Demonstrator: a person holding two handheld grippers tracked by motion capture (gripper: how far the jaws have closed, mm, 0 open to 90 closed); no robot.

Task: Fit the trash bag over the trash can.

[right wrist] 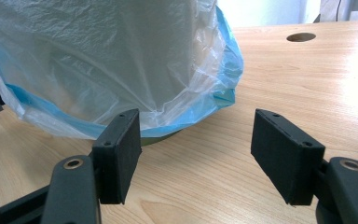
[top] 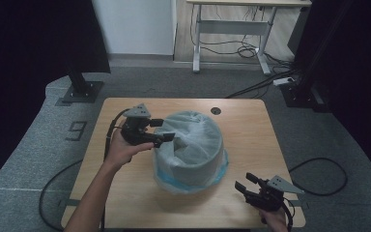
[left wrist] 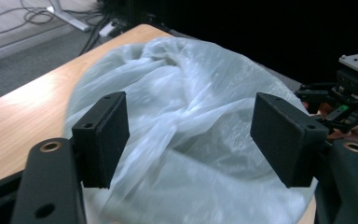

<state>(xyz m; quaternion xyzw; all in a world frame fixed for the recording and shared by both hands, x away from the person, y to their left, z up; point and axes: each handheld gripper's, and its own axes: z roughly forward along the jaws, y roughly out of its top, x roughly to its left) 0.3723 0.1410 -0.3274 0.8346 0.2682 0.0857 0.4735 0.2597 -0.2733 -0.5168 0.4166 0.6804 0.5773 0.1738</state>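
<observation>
A round bin wrapped in a translucent white bag [top: 193, 150] with a blue hem stands mid-table. My left gripper [top: 166, 129] hovers at the bin's upper left edge. Its jaws stand wide apart over the crumpled plastic. In the left gripper view the bag [left wrist: 191, 84] lies beyond and between the pads of the left gripper [left wrist: 191, 135], and neither pad presses on it. My right gripper [top: 242, 181] sits low near the table's front right corner, open and holding nothing. In the right gripper view the right gripper [right wrist: 196, 149] faces the bag's blue hem [right wrist: 214, 100], a short way off.
The wooden table [top: 125, 183] has a round cable hole [top: 216, 110] behind the bin. A black stand base [top: 79, 89] and a white desk frame [top: 232, 29] with cables stand on the floor beyond. Bare wood lies in front of the bin.
</observation>
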